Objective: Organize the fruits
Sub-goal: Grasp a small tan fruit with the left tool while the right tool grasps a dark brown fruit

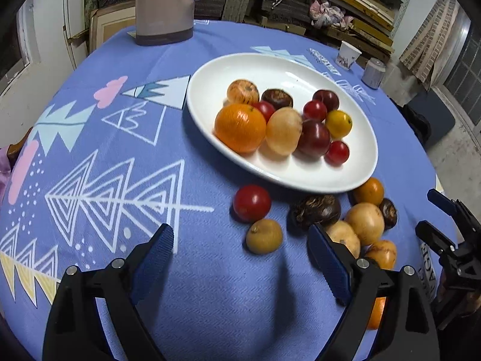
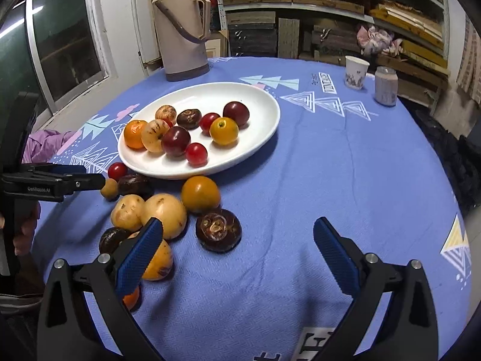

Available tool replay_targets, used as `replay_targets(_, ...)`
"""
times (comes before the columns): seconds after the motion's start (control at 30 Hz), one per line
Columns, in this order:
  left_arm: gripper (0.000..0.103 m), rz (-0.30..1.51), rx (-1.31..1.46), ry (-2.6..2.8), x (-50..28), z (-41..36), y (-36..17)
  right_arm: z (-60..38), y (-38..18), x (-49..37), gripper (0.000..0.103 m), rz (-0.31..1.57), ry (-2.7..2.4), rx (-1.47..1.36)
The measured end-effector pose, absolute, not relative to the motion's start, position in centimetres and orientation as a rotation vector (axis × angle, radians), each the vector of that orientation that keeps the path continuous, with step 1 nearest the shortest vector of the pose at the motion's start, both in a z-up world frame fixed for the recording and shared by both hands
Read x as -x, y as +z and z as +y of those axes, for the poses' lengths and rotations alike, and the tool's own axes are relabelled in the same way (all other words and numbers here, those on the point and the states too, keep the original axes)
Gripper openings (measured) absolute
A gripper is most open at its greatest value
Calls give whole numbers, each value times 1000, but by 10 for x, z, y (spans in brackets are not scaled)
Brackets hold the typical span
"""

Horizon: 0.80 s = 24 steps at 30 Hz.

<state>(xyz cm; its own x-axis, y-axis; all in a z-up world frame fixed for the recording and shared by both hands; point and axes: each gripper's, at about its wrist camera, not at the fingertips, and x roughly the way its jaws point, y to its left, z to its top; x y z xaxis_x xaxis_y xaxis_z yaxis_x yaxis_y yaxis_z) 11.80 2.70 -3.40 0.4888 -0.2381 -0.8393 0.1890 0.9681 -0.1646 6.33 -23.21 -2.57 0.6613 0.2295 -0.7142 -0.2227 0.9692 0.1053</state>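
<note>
A white oval plate (image 1: 270, 69) (image 2: 258, 102) holds several fruits: an orange (image 1: 240, 128), pale round fruits, dark plums and small red tomatoes. Loose fruits lie on the blue cloth in front of it: a red tomato (image 1: 252, 203) (image 2: 117, 171), a small brown fruit (image 1: 264, 236) (image 2: 109, 189), dark water chestnuts (image 1: 317, 210) (image 2: 218, 230), yellow-tan fruits (image 1: 365, 219) (image 2: 163, 215) and an orange fruit (image 2: 200, 194). My left gripper (image 1: 240, 248) is open and empty, just short of the small brown fruit. My right gripper (image 2: 237, 240) is open and empty, with the chestnut between its fingers' lines.
A beige thermos (image 1: 163, 6) (image 2: 183, 27) stands at the table's far side. A paper cup (image 2: 356, 72) and a small jar (image 2: 385, 85) stand far right. The round table drops off beyond them; shelves of boards line the back wall.
</note>
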Motion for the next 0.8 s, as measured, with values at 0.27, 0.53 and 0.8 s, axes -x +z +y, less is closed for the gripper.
replay_targets(0.27, 91, 1057, 74, -250, -121, 39, -44, -213, -53, -79, 75, 909, 266, 51)
replay_targets(0.53, 91, 1069, 54, -265, -124, 32, -50, -202, -63, -92, 41, 919, 274, 74)
replay_targets(0.8, 92, 1065, -1, -267, -121, 19, -53, -213, -63, -91, 41, 913, 301, -5)
